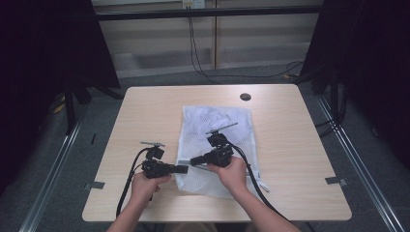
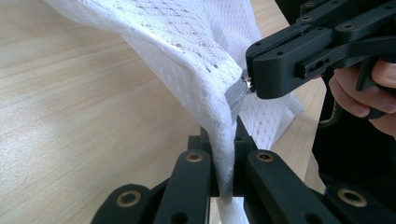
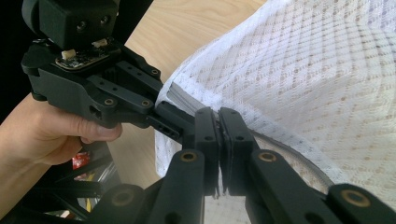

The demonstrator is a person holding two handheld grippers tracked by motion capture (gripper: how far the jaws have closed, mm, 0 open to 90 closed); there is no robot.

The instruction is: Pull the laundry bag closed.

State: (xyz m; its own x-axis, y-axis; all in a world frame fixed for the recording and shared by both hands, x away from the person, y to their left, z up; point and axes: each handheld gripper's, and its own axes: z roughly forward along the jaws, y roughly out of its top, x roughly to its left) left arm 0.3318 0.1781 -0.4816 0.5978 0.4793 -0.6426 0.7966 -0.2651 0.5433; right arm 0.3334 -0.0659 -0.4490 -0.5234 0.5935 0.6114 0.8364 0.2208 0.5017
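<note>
White mesh laundry bag (image 1: 220, 140) lies flat at table (image 1: 145, 111) centre; contents not discernible. Left gripper (image 2: 226, 154) clamps its near-left edge. Right gripper (image 3: 219, 135) pinches the zipper pull (image 2: 246, 84) just beside it.

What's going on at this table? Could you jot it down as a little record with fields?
Item: white mesh laundry bag lying on the wooden table
Left gripper: fingers shut on the bag's edge
Right gripper: fingers shut on the zipper pull
Bag's near corner: lifted off the table
Table extra: dark round hole at the far side
</note>
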